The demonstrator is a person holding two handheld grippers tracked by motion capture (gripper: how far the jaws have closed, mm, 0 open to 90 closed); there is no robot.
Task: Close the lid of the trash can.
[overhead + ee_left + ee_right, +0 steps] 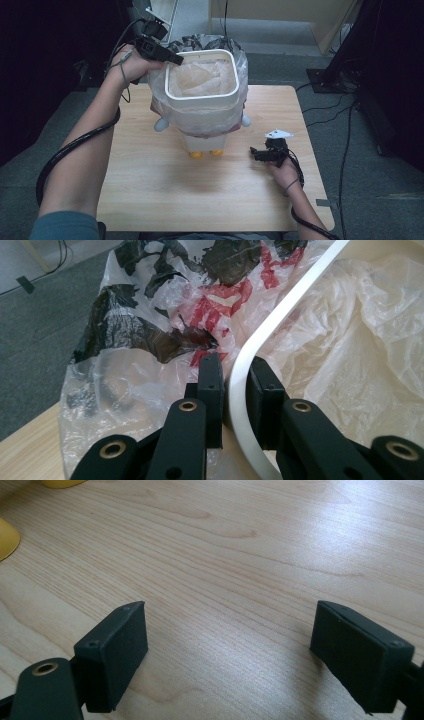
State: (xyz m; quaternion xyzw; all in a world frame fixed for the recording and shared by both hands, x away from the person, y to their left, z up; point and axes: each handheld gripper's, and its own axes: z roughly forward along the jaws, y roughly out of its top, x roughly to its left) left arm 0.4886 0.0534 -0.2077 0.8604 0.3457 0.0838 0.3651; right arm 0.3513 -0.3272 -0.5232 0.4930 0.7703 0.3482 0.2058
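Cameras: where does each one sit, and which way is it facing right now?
High view: above the table, looking forward and down; both forearms enter from below.
Left gripper view: rides the left tool, its jaws clamped on the bin rim.
Right gripper view: rides the right tool, jaws apart over bare tabletop.
Shared: high and left views both show the bag-lined bin.

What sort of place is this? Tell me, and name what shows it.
Probably a lab or workroom set up for recording, not a home. A small wooden table stands on grey carpet with cables trailing across it. The person works hand-held tongs, the left tongs gripping a bag-lined white bin.
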